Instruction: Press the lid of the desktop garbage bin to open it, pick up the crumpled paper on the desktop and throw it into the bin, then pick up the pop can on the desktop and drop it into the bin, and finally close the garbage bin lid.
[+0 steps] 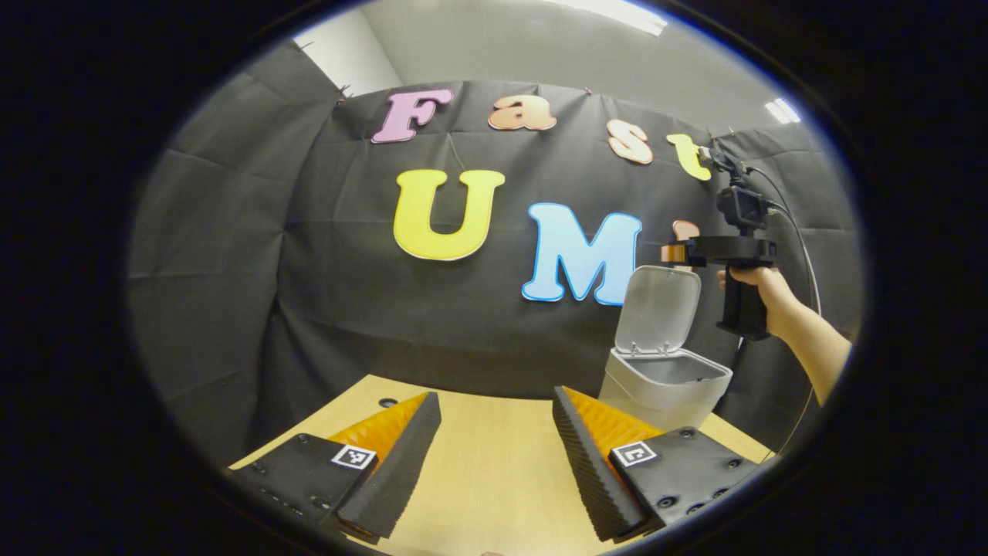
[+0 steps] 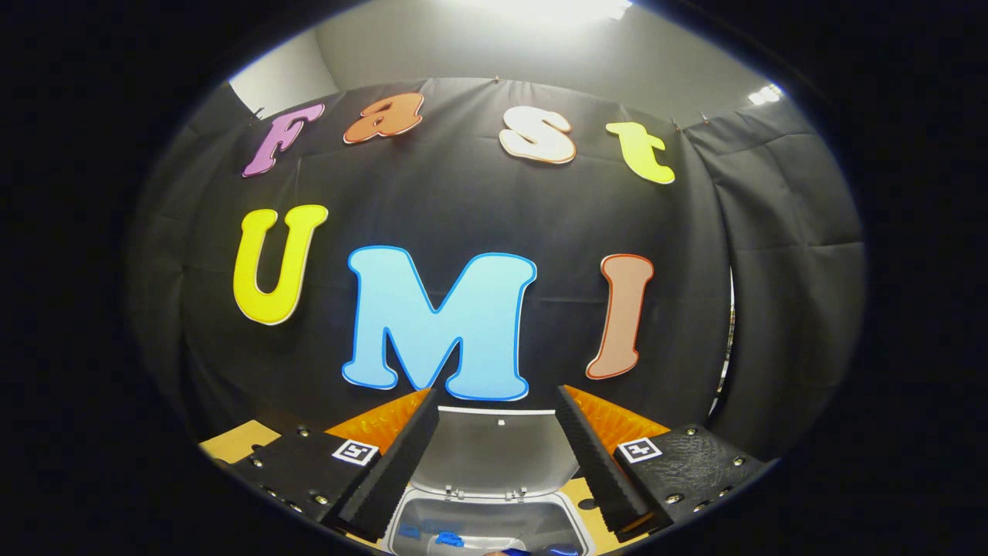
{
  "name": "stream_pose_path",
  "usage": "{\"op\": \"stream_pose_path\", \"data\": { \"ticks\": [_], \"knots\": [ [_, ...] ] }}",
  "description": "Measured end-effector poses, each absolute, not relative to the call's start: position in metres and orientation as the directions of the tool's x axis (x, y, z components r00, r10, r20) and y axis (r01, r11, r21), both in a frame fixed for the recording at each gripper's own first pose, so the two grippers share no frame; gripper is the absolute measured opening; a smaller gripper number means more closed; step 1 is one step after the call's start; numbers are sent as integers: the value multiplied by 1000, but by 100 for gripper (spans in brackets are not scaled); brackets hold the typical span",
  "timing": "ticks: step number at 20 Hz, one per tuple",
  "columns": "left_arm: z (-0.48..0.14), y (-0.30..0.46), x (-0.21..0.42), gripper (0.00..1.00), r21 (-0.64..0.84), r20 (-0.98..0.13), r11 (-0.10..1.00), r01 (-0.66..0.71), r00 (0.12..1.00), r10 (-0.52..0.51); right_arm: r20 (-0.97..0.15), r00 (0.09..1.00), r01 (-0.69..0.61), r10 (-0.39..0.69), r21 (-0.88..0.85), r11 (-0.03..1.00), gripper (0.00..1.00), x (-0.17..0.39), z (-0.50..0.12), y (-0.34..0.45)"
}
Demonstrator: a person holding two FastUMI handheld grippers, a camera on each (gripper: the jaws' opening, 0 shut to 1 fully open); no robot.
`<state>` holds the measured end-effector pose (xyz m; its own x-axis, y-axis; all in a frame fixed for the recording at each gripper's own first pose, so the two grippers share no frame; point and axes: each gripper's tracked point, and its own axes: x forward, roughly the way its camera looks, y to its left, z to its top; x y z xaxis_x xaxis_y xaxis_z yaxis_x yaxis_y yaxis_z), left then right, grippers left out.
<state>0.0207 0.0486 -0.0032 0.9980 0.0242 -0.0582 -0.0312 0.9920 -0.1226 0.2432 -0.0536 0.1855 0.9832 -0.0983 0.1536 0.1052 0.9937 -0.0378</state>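
Left gripper view: the pale grey plastic desktop bin [image 1: 664, 386] stands at the far right of the light wooden table [image 1: 486, 463], its hinged lid [image 1: 660, 309] upright. The right gripper [image 1: 673, 252] hovers above the lid, jaws apart and empty; the left gripper [image 1: 494, 455] is likewise apart. Something blue [image 2: 448, 538] lies inside. Risk: an off-centre push may tip the bin instead of latching the lid.
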Motion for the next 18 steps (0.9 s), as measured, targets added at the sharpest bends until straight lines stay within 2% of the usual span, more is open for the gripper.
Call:
{"op": "stream_pose_path", "data": {
  "ticks": [7, 11, 18],
  "knots": [
    [-16, 59, 29, 96, -160, -81, 986, -43, 996, 30, 170, 981, 100, -95, -22, 995, 97, 274, 191, -55],
    [-17, 67, 28, 96, -148, -86, 987, -65, 995, 53, 132, 988, 87, -83, -23, 996, 97, 287, 182, -55],
    [-14, 59, 26, 95, -166, -78, 984, -60, 996, 47, 83, 995, 50, -53, 29, 998, 97, 275, 174, -55]
  ]
}}
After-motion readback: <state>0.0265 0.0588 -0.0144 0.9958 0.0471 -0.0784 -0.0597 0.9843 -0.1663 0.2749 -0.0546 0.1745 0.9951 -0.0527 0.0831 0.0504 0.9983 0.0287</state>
